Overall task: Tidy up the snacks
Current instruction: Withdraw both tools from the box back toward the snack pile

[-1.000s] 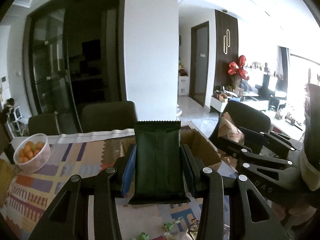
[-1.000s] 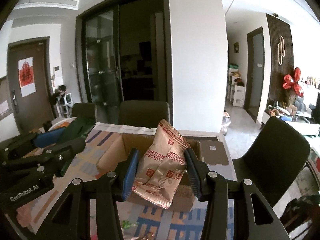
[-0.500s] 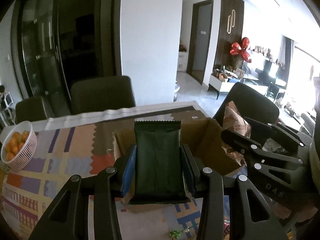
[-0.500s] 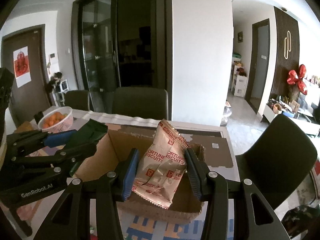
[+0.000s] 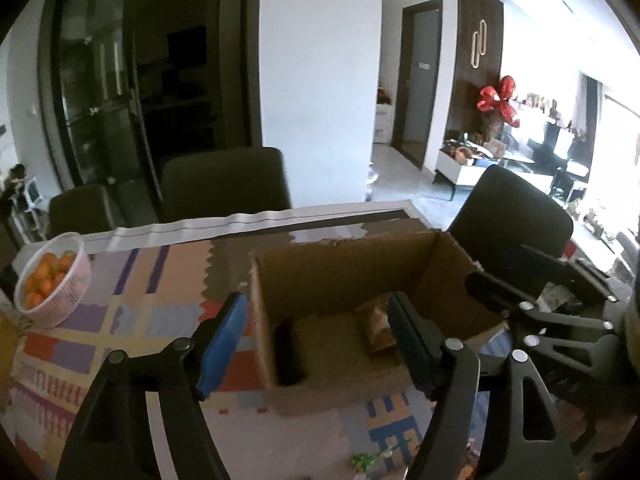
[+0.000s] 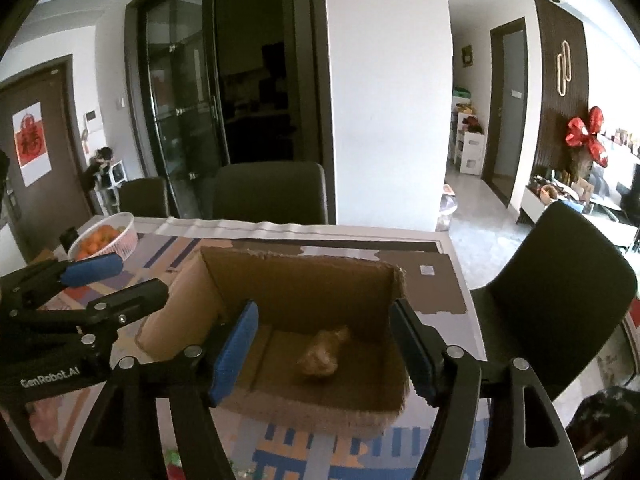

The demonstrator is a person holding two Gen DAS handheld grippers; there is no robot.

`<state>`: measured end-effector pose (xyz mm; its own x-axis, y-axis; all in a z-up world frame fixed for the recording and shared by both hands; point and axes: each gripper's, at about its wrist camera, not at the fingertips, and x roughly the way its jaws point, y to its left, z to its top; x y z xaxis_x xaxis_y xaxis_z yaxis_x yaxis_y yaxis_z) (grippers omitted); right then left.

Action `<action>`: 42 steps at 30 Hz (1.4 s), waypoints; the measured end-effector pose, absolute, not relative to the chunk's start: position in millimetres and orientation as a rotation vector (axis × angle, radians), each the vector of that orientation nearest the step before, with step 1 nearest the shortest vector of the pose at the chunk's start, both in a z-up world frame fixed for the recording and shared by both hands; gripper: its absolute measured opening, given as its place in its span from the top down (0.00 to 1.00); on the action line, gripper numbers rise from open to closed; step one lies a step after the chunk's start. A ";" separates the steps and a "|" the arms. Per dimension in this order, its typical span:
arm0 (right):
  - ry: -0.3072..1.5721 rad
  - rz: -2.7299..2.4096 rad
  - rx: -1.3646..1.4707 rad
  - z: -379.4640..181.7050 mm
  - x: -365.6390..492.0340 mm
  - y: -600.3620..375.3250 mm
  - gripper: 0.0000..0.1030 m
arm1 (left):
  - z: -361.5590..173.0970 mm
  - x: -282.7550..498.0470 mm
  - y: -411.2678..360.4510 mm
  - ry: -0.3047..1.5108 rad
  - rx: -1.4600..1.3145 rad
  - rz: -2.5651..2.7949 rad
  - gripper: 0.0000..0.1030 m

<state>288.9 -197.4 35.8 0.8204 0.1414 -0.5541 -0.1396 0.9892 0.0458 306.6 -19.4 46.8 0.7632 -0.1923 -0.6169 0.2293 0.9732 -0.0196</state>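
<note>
An open cardboard box (image 5: 344, 268) (image 6: 296, 292) stands on the patterned table. A dark green snack packet (image 5: 289, 354) stands on edge inside it at the left wall. A tan biscuit packet (image 5: 376, 326) (image 6: 322, 354) lies on the box floor. My left gripper (image 5: 318, 344) is open and empty above the box's near side. My right gripper (image 6: 324, 346) is open and empty above the box's near side. Each gripper shows in the other's view: the right one (image 5: 520, 284), the left one (image 6: 100, 280).
A white basket of oranges (image 5: 50, 280) (image 6: 106, 240) sits at the table's far left. Dark chairs (image 5: 224, 184) (image 6: 556, 292) stand behind and right of the table. Small wrapped snacks (image 5: 366, 458) lie on the table in front of the box.
Both grippers opened over the box. The green packet dropped from the left gripper and the biscuit packet from the right; both now lie in the box.
</note>
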 end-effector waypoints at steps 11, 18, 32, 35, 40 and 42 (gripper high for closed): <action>0.511 0.172 -0.016 56.3 223.4 -188.5 0.33 | 66.6 233.1 -3.9 0.598 0.066 -0.229 0.25; 0.492 0.195 -0.039 55.3 188.5 -178.2 0.33 | 66.8 191.0 2.6 0.576 0.088 -0.210 0.24; 0.582 0.174 -0.066 7.6 146.4 -178.2 0.33 | 8.1 147.3 4.1 0.711 0.050 -0.189 0.22; 0.617 0.156 -0.065 -5.9 141.9 -185.9 0.33 | -8.9 144.5 3.0 0.760 0.032 -0.185 0.22; 0.684 0.138 -0.052 -31.2 138.3 -194.2 0.33 | -36.8 143.8 -1.6 0.846 0.015 -0.182 0.22; 0.718 0.132 -0.046 -43.4 139.1 -197.2 0.33 | -46.4 144.1 -1.7 0.869 0.018 -0.170 0.22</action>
<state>139.1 -197.2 -43.4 0.7450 0.1046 -0.6589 -0.1365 0.9906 0.0029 144.1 -1.7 -46.4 0.6328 -0.1416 -0.7613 0.1558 0.9863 -0.0539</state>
